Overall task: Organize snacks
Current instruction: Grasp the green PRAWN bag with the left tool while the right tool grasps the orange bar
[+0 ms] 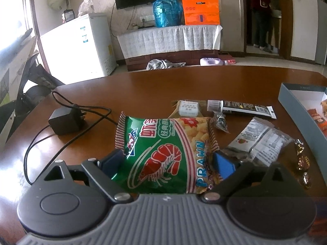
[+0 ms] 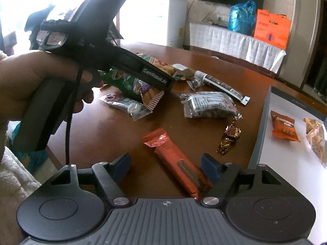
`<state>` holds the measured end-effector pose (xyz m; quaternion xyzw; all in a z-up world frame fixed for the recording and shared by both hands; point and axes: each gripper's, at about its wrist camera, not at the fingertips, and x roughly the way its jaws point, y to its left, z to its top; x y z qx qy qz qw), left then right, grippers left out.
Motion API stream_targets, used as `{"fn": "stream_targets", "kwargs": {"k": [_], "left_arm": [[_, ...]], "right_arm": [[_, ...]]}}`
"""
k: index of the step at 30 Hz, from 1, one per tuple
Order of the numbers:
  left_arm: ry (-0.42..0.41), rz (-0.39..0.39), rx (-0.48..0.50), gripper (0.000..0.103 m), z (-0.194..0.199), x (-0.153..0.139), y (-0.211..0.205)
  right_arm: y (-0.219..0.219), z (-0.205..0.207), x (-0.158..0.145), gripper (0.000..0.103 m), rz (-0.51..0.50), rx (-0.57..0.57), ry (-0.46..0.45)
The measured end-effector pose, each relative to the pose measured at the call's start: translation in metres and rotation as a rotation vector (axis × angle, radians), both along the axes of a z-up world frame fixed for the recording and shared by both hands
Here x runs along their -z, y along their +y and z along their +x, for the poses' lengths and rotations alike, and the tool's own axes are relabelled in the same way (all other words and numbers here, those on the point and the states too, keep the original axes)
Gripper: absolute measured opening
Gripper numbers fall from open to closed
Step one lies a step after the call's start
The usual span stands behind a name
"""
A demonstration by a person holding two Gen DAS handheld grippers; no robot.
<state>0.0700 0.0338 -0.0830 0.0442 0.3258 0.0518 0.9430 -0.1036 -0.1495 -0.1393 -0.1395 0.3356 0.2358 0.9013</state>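
A green prawn-cracker bag [image 1: 165, 153] sits between the blue pads of my left gripper [image 1: 167, 162], which is shut on it. In the right wrist view the same bag [image 2: 130, 83] hangs lifted above the brown table [image 2: 114, 134]. My right gripper [image 2: 166, 167] is open, its fingers on either side of an orange-red wafer bar [image 2: 173, 159] lying on the table. A grey box [image 2: 263, 126] with a white floor stands at the right and holds an orange packet [image 2: 285, 127] and a clear snack bag [image 2: 315, 138].
Loose snacks lie on the table: a silver nut packet [image 2: 208, 104], a black-and-white bar [image 2: 222, 86], gold-wrapped candies [image 2: 230, 137], a clear pink-printed packet [image 2: 126, 104]. A black power adapter [image 1: 65, 121] with cable lies at the left. The table's far edge [image 1: 184, 67] curves.
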Motion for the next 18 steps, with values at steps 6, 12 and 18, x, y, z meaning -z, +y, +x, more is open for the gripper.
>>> {"fn": "stream_targets", "kwargs": {"k": [6, 12, 18], "left_arm": [[0.0, 0.001, -0.004, 0.093, 0.001, -0.001, 0.0], [-0.008, 0.012, -0.003, 0.088, 0.001, -0.002, -0.002], [-0.012, 0.01, -0.002, 0.083, 0.001, -0.003, -0.001]], "right_arm": [[-0.002, 0.002, -0.001, 0.055, -0.011, 0.021, -0.013], [0.005, -0.005, 0.001, 0.032, -0.053, -0.02, -0.058], [0.008, -0.006, -0.001, 0.027, -0.056, -0.034, -0.059]]}}
